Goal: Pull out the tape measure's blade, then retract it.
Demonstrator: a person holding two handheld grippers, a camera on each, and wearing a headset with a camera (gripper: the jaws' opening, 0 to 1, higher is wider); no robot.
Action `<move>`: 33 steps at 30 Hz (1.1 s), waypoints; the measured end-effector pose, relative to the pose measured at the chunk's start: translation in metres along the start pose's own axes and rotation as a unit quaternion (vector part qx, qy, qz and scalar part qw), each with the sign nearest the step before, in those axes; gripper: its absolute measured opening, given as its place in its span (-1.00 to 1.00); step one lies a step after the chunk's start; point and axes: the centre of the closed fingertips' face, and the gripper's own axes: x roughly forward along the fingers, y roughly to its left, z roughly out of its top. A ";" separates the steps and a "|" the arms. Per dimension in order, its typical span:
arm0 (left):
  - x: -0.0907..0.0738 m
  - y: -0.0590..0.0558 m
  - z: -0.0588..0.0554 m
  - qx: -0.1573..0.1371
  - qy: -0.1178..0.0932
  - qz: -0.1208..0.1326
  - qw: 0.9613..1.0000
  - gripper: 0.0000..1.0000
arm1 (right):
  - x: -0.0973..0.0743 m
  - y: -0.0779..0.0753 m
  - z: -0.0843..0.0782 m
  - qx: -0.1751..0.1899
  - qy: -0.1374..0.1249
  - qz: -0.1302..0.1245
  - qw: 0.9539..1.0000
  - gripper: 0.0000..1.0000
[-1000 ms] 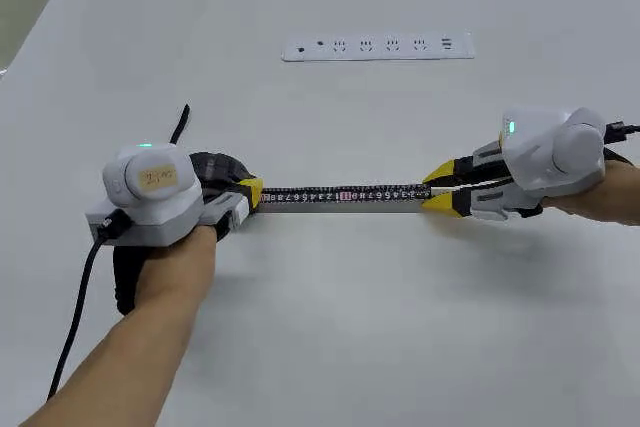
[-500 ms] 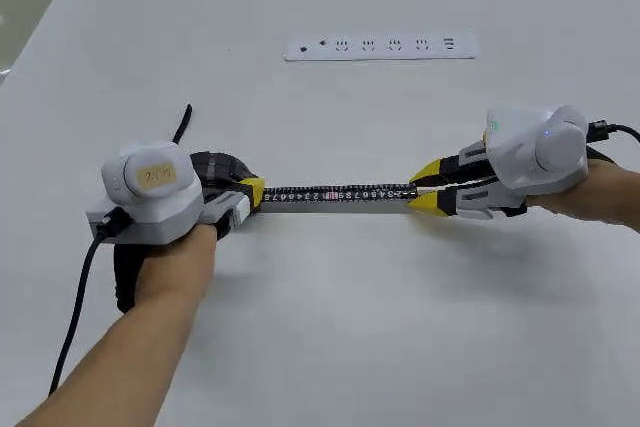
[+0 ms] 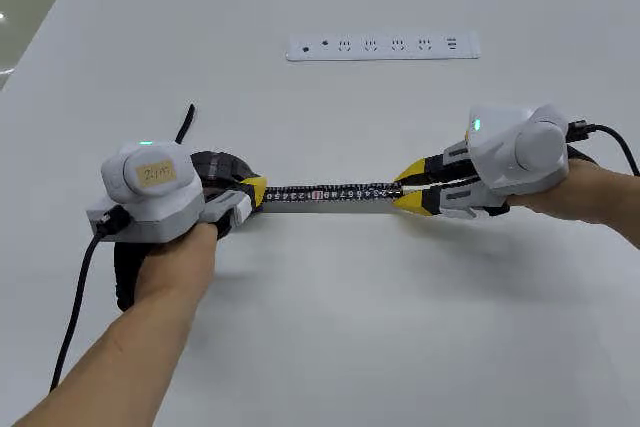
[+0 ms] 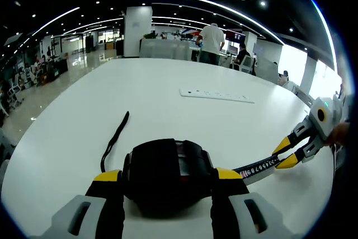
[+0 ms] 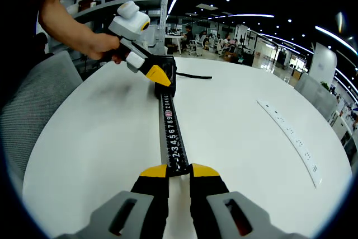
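We see the tape measure (image 3: 222, 169) lying on the white table (image 3: 330, 337); its black case is squeezed between the 2 yellow-tipped jaws of the left gripper (image 3: 245, 197); its blade (image 3: 330, 193) runs out flat along the tabletop to the right gripper (image 3: 408, 187), whose 2 jaws are pressed together on the blade's end, pinching it; a black strap (image 4: 114, 138) trails from the case; a white power strip (image 3: 383, 46) lies well beyond.
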 end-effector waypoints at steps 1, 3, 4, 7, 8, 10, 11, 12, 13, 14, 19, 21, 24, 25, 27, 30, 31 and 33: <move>0.000 0.000 0.000 0.000 0.000 -0.001 1.000 0.18 | 0.001 0.000 0.001 0.000 0.000 0.001 1.000 -0.76; 0.000 0.000 0.000 0.000 0.000 -0.001 1.000 0.18 | 0.003 0.001 0.003 0.000 -0.002 0.001 1.000 -0.76; 0.000 0.000 0.000 0.000 0.000 -0.002 1.000 0.19 | 0.005 0.001 0.005 0.000 -0.002 0.002 1.000 -0.76; 0.000 0.000 0.000 -0.001 0.000 -0.002 1.000 0.19 | 0.009 0.002 0.008 -0.001 -0.003 0.003 1.000 -0.76; 0.000 0.000 0.000 -0.002 0.000 -0.003 1.000 0.19 | 0.010 0.002 0.009 -0.001 -0.004 0.004 1.000 -0.76; 0.000 0.000 0.000 -0.002 0.001 -0.003 1.000 0.19 | 0.012 0.003 0.010 -0.001 -0.005 0.004 1.000 -0.76; 0.000 0.000 0.000 -0.002 0.001 -0.003 1.000 0.19 | 0.014 0.003 0.012 -0.001 -0.006 0.005 1.000 -0.76; 0.000 0.000 0.000 -0.002 0.001 -0.003 1.000 0.19 | 0.014 0.003 0.012 -0.001 -0.006 0.005 1.000 -0.76; 0.000 0.000 0.000 -0.002 0.001 -0.003 1.000 0.19 | 0.014 0.003 0.012 -0.001 -0.006 0.005 1.000 -0.76; 0.000 0.000 0.000 -0.002 0.001 -0.003 1.000 0.19 | 0.015 0.003 0.012 -0.001 -0.006 0.005 1.000 -0.76; 0.000 0.000 0.000 -0.002 0.001 -0.003 1.000 0.19 | 0.016 0.004 0.013 -0.002 -0.006 0.006 1.000 -0.76; 0.000 0.000 0.000 -0.002 0.001 -0.004 1.000 0.19 | 0.016 0.004 0.014 -0.002 -0.007 0.006 1.000 -0.76; 0.000 0.000 0.000 -0.003 0.002 -0.004 1.000 0.19 | 0.020 0.004 0.017 -0.002 -0.008 0.007 1.000 -0.76; 0.000 0.000 0.000 -0.003 0.002 -0.005 1.000 0.19 | 0.022 0.005 0.018 -0.003 -0.009 0.008 1.000 -0.76; 0.000 0.000 0.000 -0.003 0.003 -0.007 1.000 0.19 | 0.033 0.007 0.026 -0.004 -0.013 0.012 1.000 -0.76; 0.000 0.000 0.000 -0.005 0.003 -0.008 1.000 0.19 | 0.040 0.007 0.033 -0.004 -0.016 0.014 1.000 -0.76; 0.000 0.000 0.000 -0.006 0.003 -0.009 1.000 0.19 | 0.041 0.007 0.033 -0.005 -0.016 0.014 1.000 -0.76; 0.000 0.000 0.000 -0.007 0.004 -0.010 1.000 0.19 | 0.043 0.007 0.034 -0.004 -0.017 0.014 1.000 -0.76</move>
